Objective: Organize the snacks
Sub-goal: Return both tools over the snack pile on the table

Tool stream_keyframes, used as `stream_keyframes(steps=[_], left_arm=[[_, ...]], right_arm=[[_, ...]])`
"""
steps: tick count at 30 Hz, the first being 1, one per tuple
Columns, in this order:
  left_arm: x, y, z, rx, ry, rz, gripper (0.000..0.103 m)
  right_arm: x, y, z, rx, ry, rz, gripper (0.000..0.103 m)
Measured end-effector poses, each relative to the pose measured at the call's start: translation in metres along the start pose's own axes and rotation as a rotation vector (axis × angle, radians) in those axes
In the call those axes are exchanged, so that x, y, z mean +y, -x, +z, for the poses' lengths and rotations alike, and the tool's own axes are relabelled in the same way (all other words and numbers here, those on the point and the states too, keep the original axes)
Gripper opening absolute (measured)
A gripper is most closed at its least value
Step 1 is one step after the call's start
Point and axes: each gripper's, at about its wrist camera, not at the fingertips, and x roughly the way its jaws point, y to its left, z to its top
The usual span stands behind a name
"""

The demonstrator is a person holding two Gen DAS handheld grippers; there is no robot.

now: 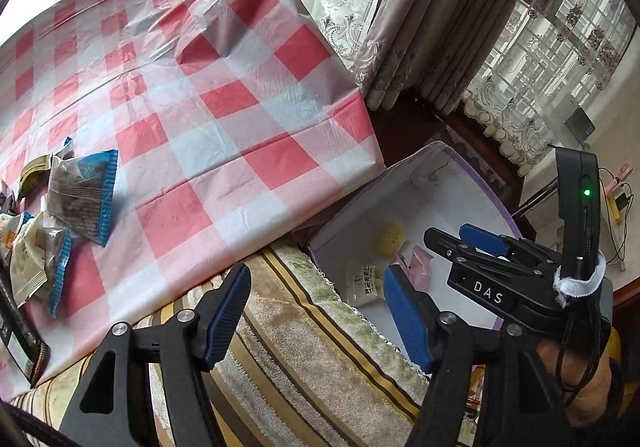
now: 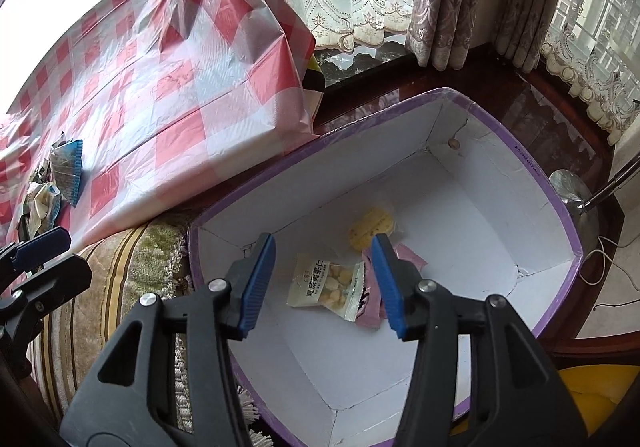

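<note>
A purple-rimmed white box sits beside the checked table. Inside lie a white nut packet, a yellow round snack and a pink packet. My right gripper is open and empty, hovering over the box above the white packet. My left gripper is open and empty over the striped cushion, between table and box. The right gripper shows in the left wrist view over the box. A pile of snack packets lies at the table's left; it also shows in the right wrist view.
The table has a red-and-white checked plastic cloth. Curtains and a dark wooden window ledge stand behind the box. A metal lamp base and white cables are on the floor at the right.
</note>
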Motion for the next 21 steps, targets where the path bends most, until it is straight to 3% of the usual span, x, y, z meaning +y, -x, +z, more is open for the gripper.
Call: stream_keyframes(steps=[10, 16, 21], left_arm=[[0.04, 0.019, -0.014, -0.035, 0.119, 0.066, 0.069], [0.092, 0.043, -0.032, -0.084, 0.288, 0.123, 0.069], [0.142, 0.07, -0.058, -0.149, 0.467, 0.175, 0.069]], right_arm=[[0.037, 0.006, -0.001, -0.015, 0.086, 0.056, 0.054], [0.077, 0.014, -0.004, -0.042, 0.205, 0.084, 0.054], [0.107, 0.021, -0.009, -0.078, 0.315, 0.085, 0.064]])
